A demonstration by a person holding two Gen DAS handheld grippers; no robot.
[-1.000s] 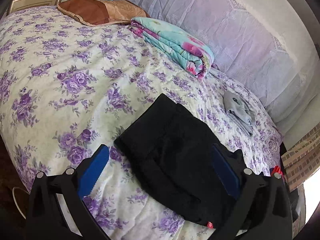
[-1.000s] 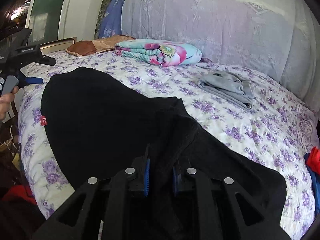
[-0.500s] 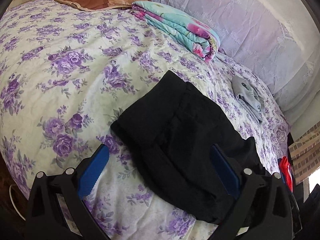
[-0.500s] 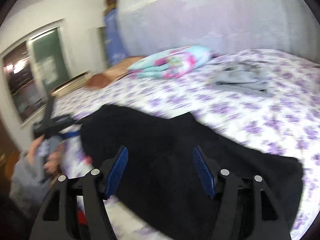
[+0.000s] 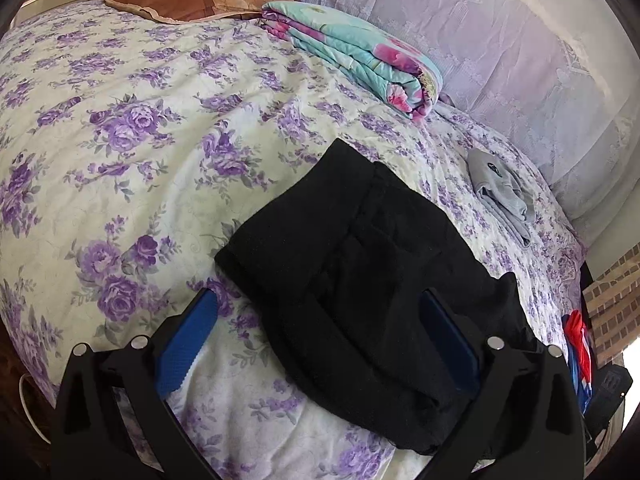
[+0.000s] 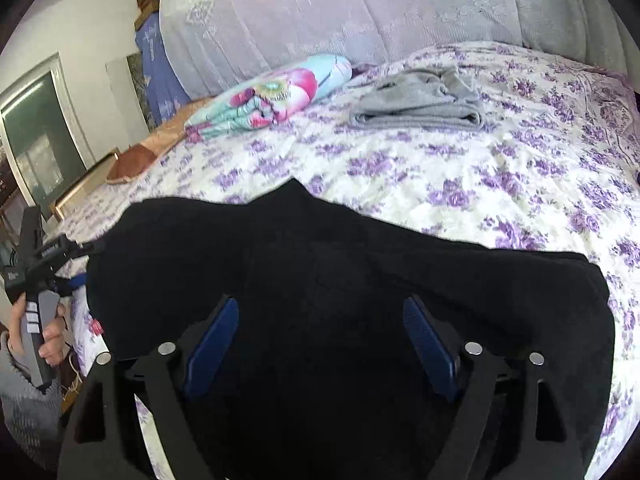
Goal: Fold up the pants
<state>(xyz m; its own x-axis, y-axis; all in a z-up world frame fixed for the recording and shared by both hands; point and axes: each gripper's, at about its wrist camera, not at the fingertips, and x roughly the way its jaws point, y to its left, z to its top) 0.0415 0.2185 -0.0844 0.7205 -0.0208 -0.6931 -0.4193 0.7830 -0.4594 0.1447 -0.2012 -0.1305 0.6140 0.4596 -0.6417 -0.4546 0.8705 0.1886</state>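
Purple-flowered bedding covers the bed [image 5: 120, 128], where black pants [image 5: 360, 280] lie partly folded near its front edge. A rolled blanket [image 5: 356, 52] sits at 12 o'clock and a grey garment [image 5: 500, 196] at 2 o'clock. For a neat fold, edges should be aligned and flattened. Both the left tool [image 5: 320, 336] and right tool [image 6: 320, 344] are spread wide above the cloth, with nothing gripped.

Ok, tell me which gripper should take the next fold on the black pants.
Probably the right gripper: it is open with the black pants spread directly between and under its fingers. The left gripper, also open, sits at the folded end near the bed's edge.
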